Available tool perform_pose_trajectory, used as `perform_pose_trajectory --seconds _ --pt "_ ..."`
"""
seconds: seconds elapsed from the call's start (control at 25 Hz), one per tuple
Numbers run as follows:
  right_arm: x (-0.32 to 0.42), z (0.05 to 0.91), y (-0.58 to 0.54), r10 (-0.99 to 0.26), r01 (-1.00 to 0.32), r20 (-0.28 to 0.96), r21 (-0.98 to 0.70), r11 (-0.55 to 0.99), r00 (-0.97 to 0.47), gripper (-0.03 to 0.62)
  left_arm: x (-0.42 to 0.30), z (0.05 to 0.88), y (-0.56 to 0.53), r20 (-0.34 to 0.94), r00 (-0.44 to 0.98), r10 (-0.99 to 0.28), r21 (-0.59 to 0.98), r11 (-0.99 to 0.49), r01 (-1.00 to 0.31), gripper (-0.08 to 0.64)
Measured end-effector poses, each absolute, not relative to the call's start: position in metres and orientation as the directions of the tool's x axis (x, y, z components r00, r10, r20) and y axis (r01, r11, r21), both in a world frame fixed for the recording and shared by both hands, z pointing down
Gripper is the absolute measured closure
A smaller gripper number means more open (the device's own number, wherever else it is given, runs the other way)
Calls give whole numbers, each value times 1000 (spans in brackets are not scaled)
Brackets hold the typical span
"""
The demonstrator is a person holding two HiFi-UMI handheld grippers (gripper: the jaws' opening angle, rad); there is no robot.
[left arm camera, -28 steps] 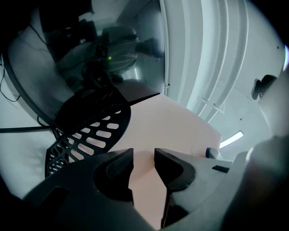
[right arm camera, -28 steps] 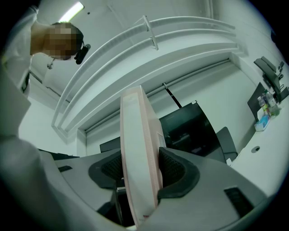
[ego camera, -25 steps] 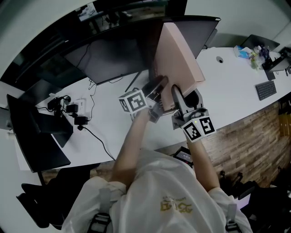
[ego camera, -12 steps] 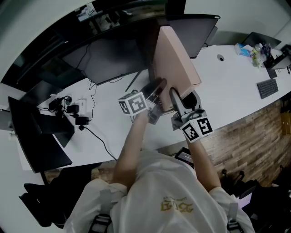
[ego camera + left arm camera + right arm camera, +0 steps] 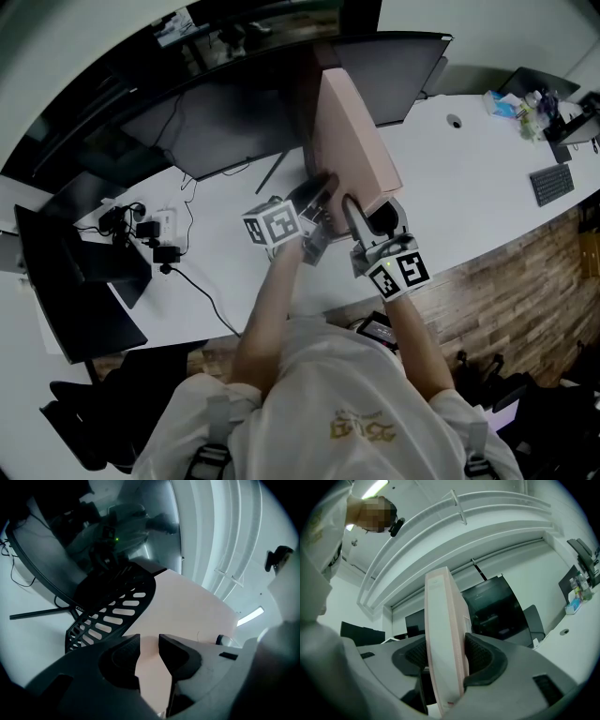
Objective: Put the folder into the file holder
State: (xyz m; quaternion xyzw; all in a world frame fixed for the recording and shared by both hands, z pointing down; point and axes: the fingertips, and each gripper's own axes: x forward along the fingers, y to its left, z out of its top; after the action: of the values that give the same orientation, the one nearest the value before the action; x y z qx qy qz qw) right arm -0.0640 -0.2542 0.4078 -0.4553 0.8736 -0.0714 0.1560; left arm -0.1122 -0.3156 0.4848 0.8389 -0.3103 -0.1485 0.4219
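A pink folder (image 5: 352,141) stands upright over the white desk, its lower end at the black slotted file holder (image 5: 386,217). My right gripper (image 5: 354,211) is shut on the folder's near edge; in the right gripper view the folder (image 5: 443,634) sits edge-on between both pads of that gripper (image 5: 445,656). My left gripper (image 5: 319,202) is at the folder's left side. Its jaws have just been closing and still stand apart (image 5: 149,644). The folder's broad face (image 5: 187,606) shows through the gap, with nothing visibly pinched. The file holder (image 5: 112,611) lies just left of it.
Two dark monitors (image 5: 225,122) (image 5: 403,61) stand behind the folder. A power strip with cables (image 5: 150,234) and a dark laptop (image 5: 84,272) lie at the left. A keyboard (image 5: 548,185) and small items (image 5: 525,108) sit at the far right. The desk's front edge (image 5: 469,253) runs below my grippers.
Both grippers and the folder have come down towards the desk and the file holder. The folder stays upright in the same grip.
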Motion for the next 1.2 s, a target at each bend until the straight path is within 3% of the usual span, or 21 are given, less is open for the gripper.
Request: perform_pose_trajectory --seconds 1.2 --pt "-75 469 -254 -816 -811 0 -115 574 -578 364 -115 543 -313 111 758 -642 824 -367 -432 469"
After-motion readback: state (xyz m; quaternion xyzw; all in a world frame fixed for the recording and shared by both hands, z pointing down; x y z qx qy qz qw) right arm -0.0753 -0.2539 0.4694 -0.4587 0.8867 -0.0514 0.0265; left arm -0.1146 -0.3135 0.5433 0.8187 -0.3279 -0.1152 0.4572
